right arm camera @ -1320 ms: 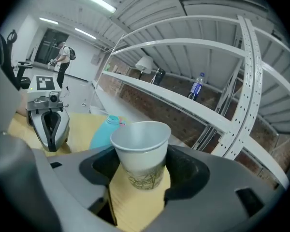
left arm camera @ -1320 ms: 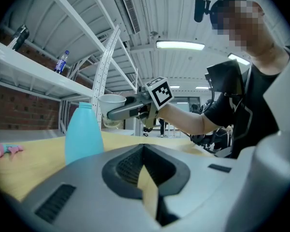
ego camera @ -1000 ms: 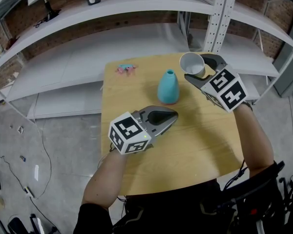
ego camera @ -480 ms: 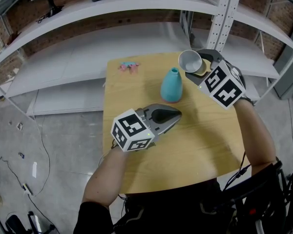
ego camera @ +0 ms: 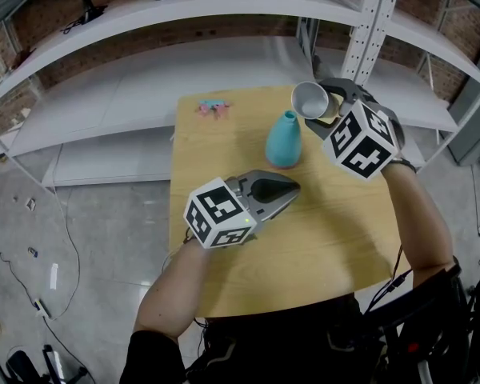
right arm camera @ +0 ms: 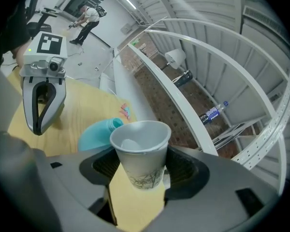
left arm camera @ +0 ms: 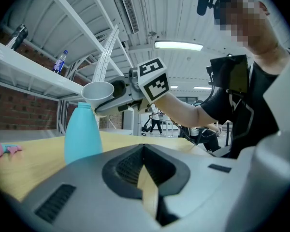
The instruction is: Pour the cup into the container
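Note:
A white paper cup [ego camera: 310, 99] is held above the far right part of the wooden table [ego camera: 304, 246], with my right gripper [ego camera: 320, 110] shut on it. It tips left, its rim close over the neck of the teal bottle-shaped container [ego camera: 284, 139]. In the right gripper view the cup [right arm camera: 141, 144] sits between the jaws of the right gripper [right arm camera: 141, 167], with the container [right arm camera: 99, 132] behind it. My left gripper [ego camera: 290, 190] rests shut and empty near the table's middle, pointing at the container [left arm camera: 80, 132]. From the left gripper view the cup [left arm camera: 97, 91] hangs just above the container's top.
A small pink and blue object [ego camera: 210, 107] lies at the table's far left corner. White metal shelving [ego camera: 144, 78] runs behind the table, with an upright post [ego camera: 368, 22] near my right gripper. Bottles stand on the upper shelf.
My right gripper has shifted slightly left with the cup, bringing it closer over the container's neck, and its marker cube has turned. The left gripper has hardly moved.

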Available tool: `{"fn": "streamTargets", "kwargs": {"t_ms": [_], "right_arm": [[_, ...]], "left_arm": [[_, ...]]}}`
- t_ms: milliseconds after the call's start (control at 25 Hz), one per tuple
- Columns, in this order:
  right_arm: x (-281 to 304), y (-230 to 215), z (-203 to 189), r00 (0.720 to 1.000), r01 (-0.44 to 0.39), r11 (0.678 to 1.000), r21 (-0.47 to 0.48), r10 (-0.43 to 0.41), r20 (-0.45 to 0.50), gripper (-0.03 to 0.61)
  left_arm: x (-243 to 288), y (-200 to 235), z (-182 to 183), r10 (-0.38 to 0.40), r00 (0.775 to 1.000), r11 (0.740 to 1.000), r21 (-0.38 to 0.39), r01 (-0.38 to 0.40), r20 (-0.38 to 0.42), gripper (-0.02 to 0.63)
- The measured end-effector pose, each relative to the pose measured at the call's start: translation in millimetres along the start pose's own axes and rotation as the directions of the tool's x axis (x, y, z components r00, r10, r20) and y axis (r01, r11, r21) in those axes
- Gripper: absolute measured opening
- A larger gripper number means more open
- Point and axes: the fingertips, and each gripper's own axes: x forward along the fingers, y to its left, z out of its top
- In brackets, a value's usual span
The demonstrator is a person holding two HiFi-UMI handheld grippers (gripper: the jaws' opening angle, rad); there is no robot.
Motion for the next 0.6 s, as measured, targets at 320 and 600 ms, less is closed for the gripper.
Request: {"fn": "streamTargets", "kwargs": {"t_ms": [320,600], "right_arm": [[1.4,-2.8,5.4,0.998,0.035,0.994,-0.103,-0.039,-0.039,0.298],[3.1,-5.5,4.9,0.996,0.055,0.988,-0.147,-0.065,-0.064,0.298]], "left_arm": [[0.3,0.2,0.5,0.001,1.000,1.000,-0.001,-0.001,0.000,0.002],[0.4,-0.1,0.5,0.002,1.000,1.000,-0.001,-0.002,0.000,0.002]]}}
